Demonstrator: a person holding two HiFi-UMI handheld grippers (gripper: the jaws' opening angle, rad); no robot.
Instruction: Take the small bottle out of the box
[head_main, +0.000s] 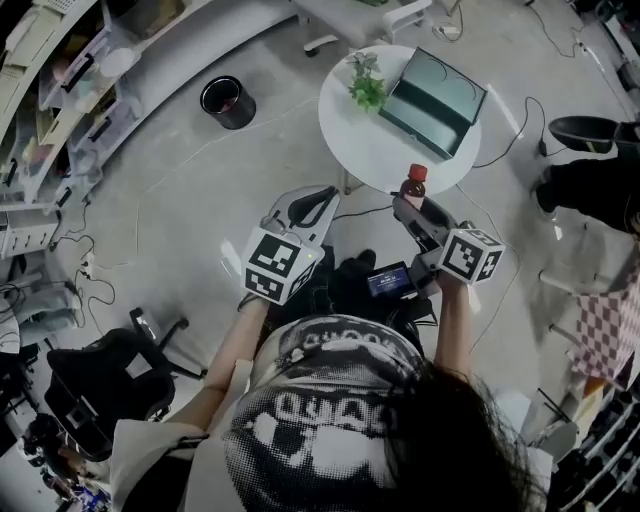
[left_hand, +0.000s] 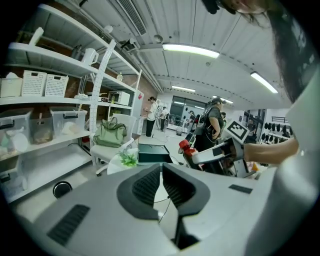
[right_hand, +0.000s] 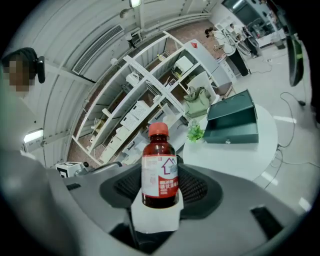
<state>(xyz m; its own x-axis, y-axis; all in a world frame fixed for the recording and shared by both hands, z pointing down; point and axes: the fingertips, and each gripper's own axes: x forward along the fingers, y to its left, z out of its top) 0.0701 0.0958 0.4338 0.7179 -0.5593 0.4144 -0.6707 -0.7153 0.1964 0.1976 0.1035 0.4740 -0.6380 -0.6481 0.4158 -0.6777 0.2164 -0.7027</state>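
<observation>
A small brown bottle (right_hand: 159, 167) with a red cap and a red-and-white label stands upright between the jaws of my right gripper (right_hand: 160, 192), which is shut on it. In the head view the bottle (head_main: 413, 187) is held off the near edge of the round white table (head_main: 355, 135), clear of the dark green box (head_main: 433, 103) that sits open on the table. My left gripper (head_main: 303, 214) hangs level with it to the left, jaws shut with nothing between them (left_hand: 161, 185). The bottle (left_hand: 186, 148) and box (left_hand: 153, 153) also show in the left gripper view.
A small green plant (head_main: 366, 88) stands on the table left of the box. A black bin (head_main: 227, 102) sits on the floor at the left. White shelving (head_main: 60, 90) runs along the far left. A black chair (head_main: 105, 385) is behind me at lower left. People stand in the distance (left_hand: 214, 125).
</observation>
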